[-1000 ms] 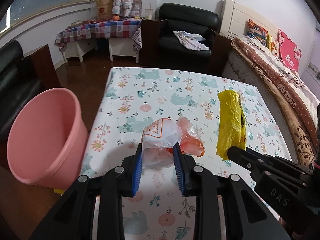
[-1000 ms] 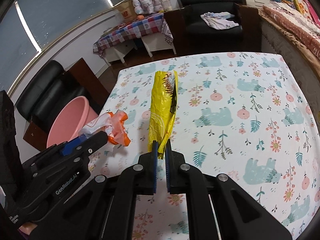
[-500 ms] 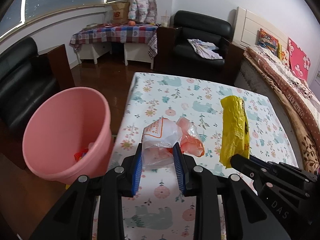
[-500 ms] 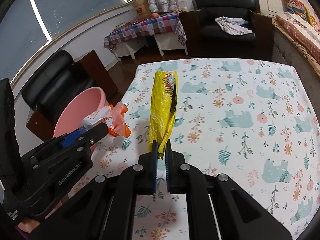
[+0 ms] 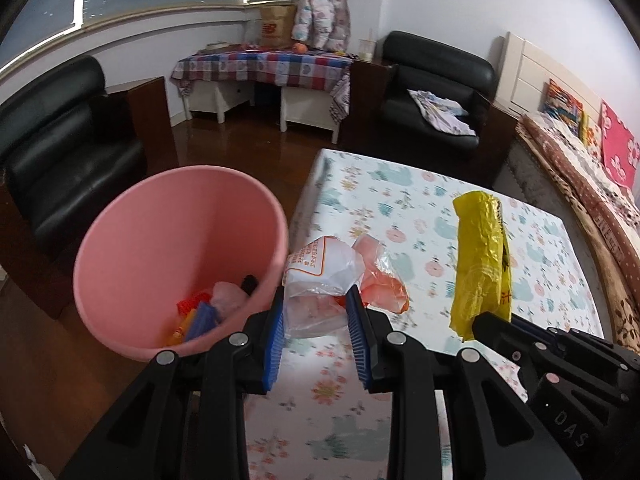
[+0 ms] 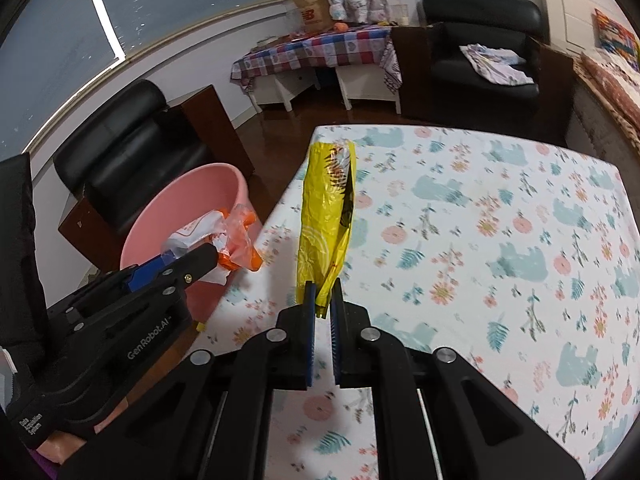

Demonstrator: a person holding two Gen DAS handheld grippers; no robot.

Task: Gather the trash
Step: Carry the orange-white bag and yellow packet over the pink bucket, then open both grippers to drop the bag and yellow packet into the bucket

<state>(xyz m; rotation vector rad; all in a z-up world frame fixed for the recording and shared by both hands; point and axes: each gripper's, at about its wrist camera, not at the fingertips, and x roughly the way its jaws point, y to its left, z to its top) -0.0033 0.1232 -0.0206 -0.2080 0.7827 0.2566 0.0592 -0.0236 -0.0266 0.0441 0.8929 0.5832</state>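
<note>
Both held bags (image 5: 320, 280) carried nearer pink bucket (image 5: 132, 240), table edge

- Near wall of the round pink plastic bin (image 5: 132, 264) hidden behind the black left gripper (image 5: 316, 308) in the left wrist view.
- Scraps at the bin's bottom (image 5: 208, 308), red, blue and pale, too jumbled to identify.
- Print on the crumpled clear-and-orange plastic bag (image 5: 320, 276) beside the bin too small to read.
- Flowered tablecloth (image 6: 352, 400) away from the bin blurred.
</note>
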